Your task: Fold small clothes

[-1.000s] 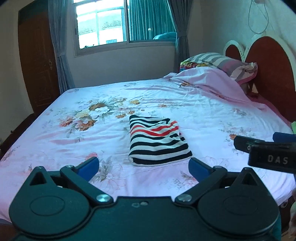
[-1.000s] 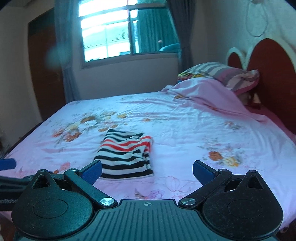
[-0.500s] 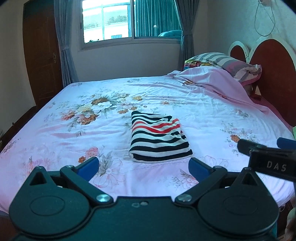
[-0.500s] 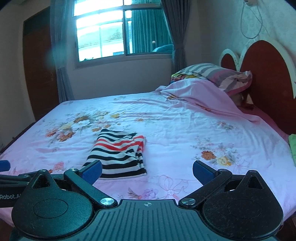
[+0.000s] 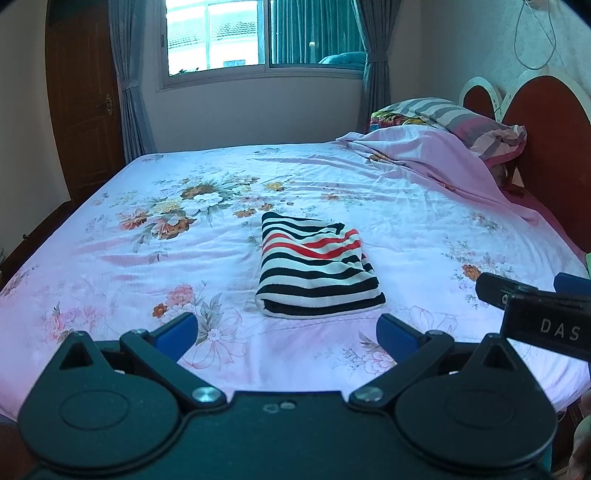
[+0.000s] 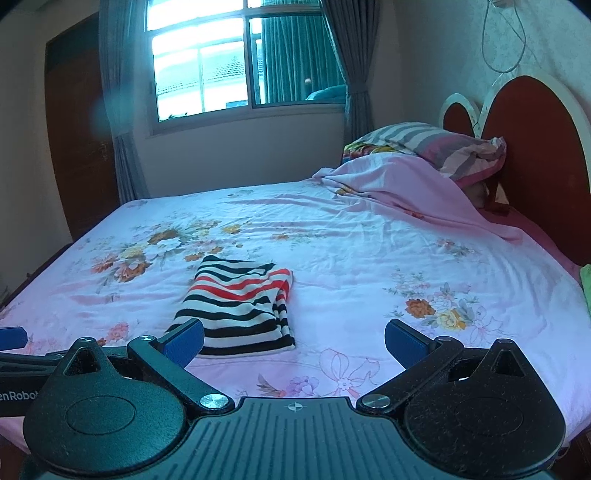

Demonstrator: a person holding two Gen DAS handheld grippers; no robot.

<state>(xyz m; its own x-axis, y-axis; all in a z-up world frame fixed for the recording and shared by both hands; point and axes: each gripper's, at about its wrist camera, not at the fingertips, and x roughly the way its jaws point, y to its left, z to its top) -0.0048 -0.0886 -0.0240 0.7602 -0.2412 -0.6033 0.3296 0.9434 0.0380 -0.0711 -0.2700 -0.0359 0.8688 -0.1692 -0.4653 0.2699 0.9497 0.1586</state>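
Bed (image 5: 406, 206) with pink floral sheet; folded striped garment (image 5: 317, 273) lies flat mid-bed, untouched. Left hand-held gripper (image 5: 286, 334) and right hand-held gripper (image 6: 293, 341) both spread apart, empty, hovering near the bed's front edge.

Folded shirt (image 5: 317, 273) lying mid-bed on the sheet (image 5: 110, 258), 2 pillows (image 5: 450, 118) stacked behind-right against the headboard (image 5: 546, 125), window (image 5: 258, 33) behind.

Daylight from the window (image 6: 236, 62) lights my room softly and blows out there. A hazy flare smears my right view's left side; fisheye edges bend.
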